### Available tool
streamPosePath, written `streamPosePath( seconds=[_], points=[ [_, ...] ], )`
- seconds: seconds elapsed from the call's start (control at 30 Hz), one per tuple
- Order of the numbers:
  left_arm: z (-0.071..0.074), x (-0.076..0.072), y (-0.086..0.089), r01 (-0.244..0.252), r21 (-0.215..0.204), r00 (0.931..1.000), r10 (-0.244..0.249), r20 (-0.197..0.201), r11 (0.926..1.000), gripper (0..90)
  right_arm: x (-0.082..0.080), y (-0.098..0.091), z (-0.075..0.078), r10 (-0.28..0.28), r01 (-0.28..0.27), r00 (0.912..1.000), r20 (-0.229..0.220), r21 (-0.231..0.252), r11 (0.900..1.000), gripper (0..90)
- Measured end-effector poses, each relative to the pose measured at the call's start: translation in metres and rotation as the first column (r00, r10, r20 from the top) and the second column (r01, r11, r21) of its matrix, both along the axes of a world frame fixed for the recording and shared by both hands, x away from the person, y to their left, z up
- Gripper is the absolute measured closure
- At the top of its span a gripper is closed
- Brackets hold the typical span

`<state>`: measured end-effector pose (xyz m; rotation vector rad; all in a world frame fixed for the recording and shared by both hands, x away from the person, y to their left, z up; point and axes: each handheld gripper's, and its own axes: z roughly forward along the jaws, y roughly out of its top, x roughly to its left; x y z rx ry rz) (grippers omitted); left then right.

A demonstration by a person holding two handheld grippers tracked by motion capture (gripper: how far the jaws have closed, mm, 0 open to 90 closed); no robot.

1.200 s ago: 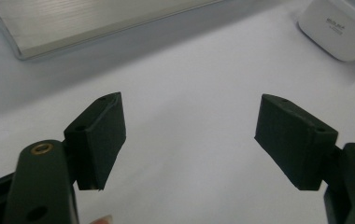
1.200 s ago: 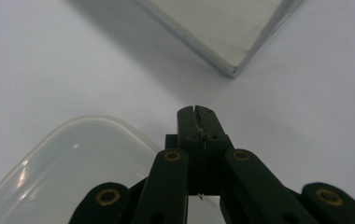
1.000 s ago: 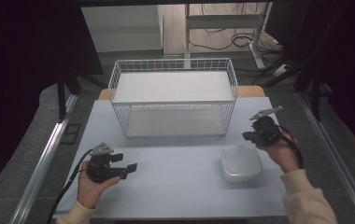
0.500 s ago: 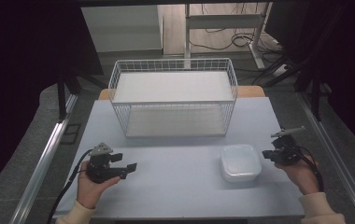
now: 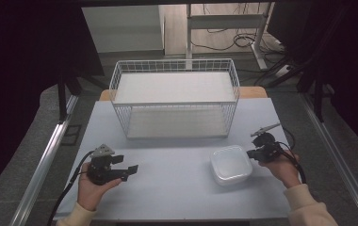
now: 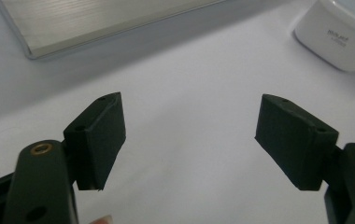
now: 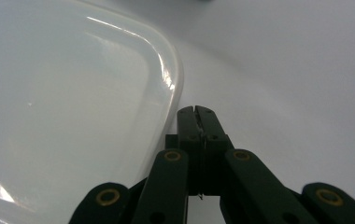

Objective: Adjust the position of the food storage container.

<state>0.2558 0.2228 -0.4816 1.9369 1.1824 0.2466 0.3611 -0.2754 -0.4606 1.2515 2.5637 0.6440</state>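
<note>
My right claw (image 5: 251, 153) has its two black jaws pressed flat together with nothing between them. It sits low over the table (image 5: 167, 193), just beside the right-hand edge of a white plastic container (image 5: 231, 164) with rounded corners. In the right gripper view the closed jaw tips lie next to the container's glossy rim (image 7: 168, 88); I cannot tell whether they touch it. The container rests on the pale table near its front right part, closer to the front edge than to the back.

My left claw (image 5: 129, 170) is held near the table's front left corner, its jaws spread wide apart and empty, pointing across the table toward the container, well apart from it.

A white wire basket (image 5: 174, 101) stands at the middle of the table's back edge.
</note>
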Motion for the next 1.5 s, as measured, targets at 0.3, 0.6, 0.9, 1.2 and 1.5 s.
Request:
streamPosePath(
  seconds=[0.3, 0.6, 0.9, 1.2, 1.5],
  points=[
    [0.001, 0.000, 0.001, -0.002, 0.001, 1.0000, 0.002, 0.000, 1.0000, 24.5, 0.011, 0.058, -0.004, 0.135, -0.136, 0.9908, -0.008, -0.016, 0.9906, 89.8],
    [0.001, -0.001, 0.002, -0.001, 0.004, 1.0000, 0.001, 0.001, 1.0000, 24.4, 0.005, 0.113, -0.006, 0.270, -0.270, 0.9627, -0.020, -0.023, 0.9625, 89.8],
    [0.002, -0.001, 0.003, -0.002, 0.006, 1.0000, 0.002, 0.003, 1.0000, 24.3, 0.001, 0.144, -0.012, 0.344, -0.344, 0.9389, -0.014, -0.021, 0.9387, 89.9],
    [0.002, -0.001, 0.004, -0.005, 0.004, 1.0000, 0.005, 0.002, 1.0000, 24.2, -0.021, 0.098, 0.004, 0.278, -0.281, 0.9585, 0.065, 0.049, 0.9585, 89.8],
    [0.002, 0.000, 0.004, -0.012, 0.000, 0.9999, 0.012, 0.002, 0.9999, 24.2, -0.065, 0.045, 0.007, 0.217, -0.222, 0.9724, 0.085, 0.056, 0.9733, 89.9]
  ],
)
